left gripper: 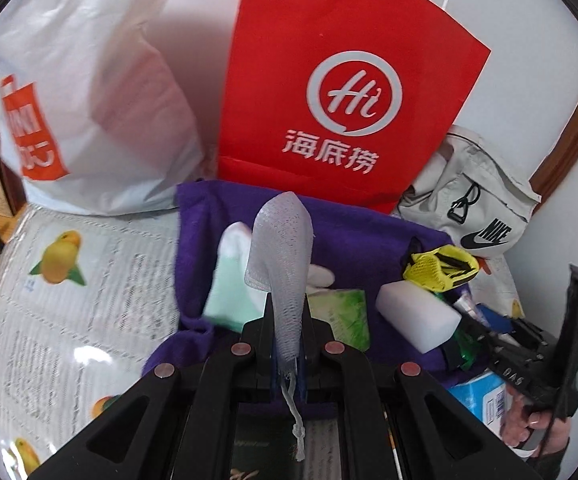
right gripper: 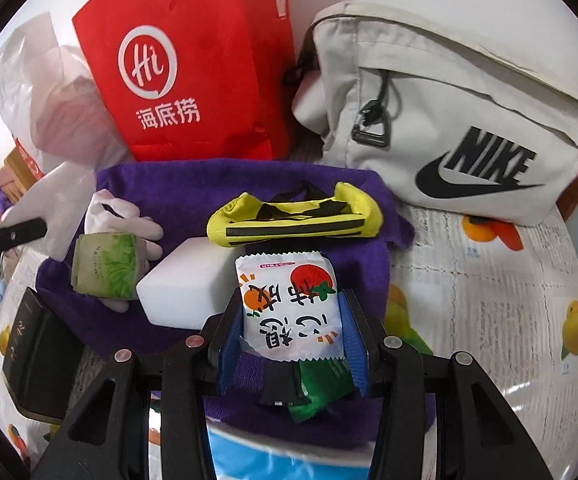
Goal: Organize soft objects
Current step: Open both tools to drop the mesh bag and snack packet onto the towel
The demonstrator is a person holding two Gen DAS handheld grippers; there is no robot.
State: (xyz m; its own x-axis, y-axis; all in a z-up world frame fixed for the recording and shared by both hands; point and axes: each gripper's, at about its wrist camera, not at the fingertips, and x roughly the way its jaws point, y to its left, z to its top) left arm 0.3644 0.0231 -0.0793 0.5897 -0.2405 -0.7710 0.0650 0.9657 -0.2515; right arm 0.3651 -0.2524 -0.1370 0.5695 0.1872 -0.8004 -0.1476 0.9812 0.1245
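Note:
My left gripper [left gripper: 287, 320] is shut on a white mesh net pouch [left gripper: 283, 248] and holds it upright above a purple cloth [left gripper: 353, 224]. My right gripper [right gripper: 293, 320] is shut on a white tissue packet [right gripper: 291, 304] with red and orange print, over the same purple cloth [right gripper: 193, 188]. On the cloth lie a white sponge block [right gripper: 187, 288], a yellow-black sock [right gripper: 293, 216], a green tissue pack [right gripper: 105, 266] and a white glove [right gripper: 117, 212]. A mint-and-white soft item [left gripper: 229, 280] sits left of the net pouch.
A red paper bag [left gripper: 337, 80], a white plastic bag [left gripper: 89, 100] and a beige Nike bag [right gripper: 449, 120] stand behind the cloth against the wall. The table has a fruit-print cover [left gripper: 69, 320]. A black box [right gripper: 37, 360] lies at the left.

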